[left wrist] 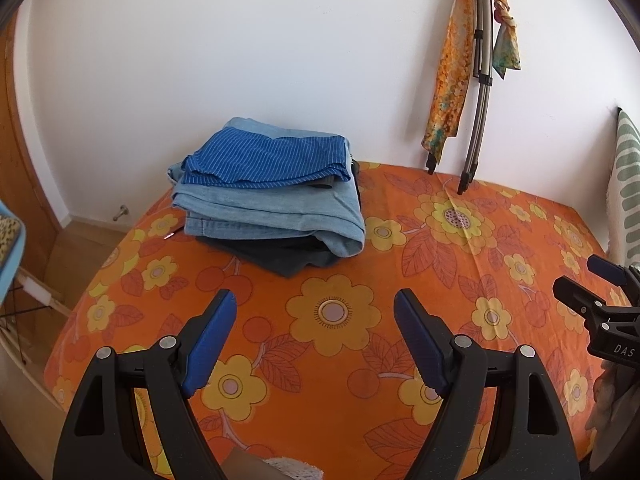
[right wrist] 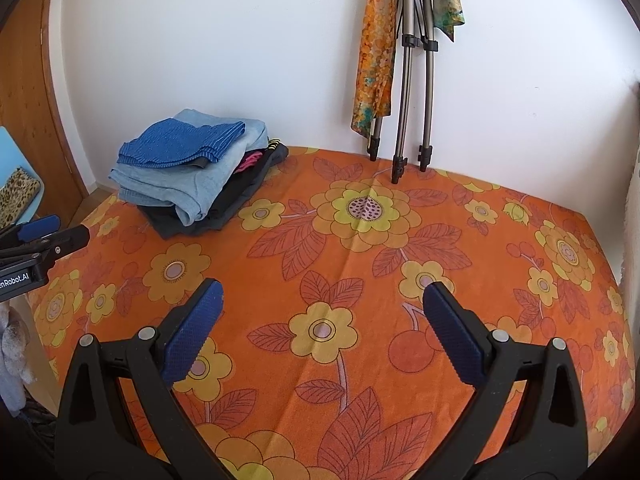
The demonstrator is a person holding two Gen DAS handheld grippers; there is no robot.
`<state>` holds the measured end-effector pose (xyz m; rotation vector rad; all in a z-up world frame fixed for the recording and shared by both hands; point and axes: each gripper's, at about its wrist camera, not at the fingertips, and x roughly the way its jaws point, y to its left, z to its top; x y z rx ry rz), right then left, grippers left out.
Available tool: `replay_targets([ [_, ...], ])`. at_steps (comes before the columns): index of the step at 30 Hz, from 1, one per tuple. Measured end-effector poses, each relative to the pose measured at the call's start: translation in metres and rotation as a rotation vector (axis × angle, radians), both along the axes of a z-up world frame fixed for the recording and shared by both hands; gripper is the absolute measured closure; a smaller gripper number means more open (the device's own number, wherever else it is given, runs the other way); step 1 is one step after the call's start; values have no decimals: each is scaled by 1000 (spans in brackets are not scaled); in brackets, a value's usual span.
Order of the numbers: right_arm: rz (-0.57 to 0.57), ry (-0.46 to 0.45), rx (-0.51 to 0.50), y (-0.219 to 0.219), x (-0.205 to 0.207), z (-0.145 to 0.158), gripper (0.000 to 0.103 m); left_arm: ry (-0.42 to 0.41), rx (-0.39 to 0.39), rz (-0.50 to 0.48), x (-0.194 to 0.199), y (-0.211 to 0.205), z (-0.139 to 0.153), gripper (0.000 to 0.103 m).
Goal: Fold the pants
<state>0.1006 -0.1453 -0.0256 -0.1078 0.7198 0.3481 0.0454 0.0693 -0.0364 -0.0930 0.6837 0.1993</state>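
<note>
Nearest the lens, the left hand-held gripper (left wrist: 314, 300), black-framed with ribbed blue pads, stands with its jaws spread wide and nothing between them, above an orange bed cover printed with yellow flowers (left wrist: 400, 400). The right hand-held gripper (right wrist: 322, 292), of the same make, is likewise wide open and holds nothing over the same cover.

Further back, toward the bed's far left corner, a stack of folded pants (left wrist: 272, 216) lies flat: a blue pinstriped pair on top, pale denim beneath, dark charcoal cloth at the bottom. From the right wrist view, a strip of pink shows among the dark layers at the stack's right side.

At the far edge, a folded grey metal tripod (right wrist: 404, 80) leans against the white wall (left wrist: 240, 40), its feet on the bed, with an orange patterned scarf (right wrist: 374, 52) hanging from it.
</note>
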Motion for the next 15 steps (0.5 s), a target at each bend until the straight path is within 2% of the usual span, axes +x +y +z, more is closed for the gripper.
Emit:
replay_targets([
  [15, -2, 5, 3, 0, 0, 0, 1, -7, 0, 5, -1, -1, 2, 22],
])
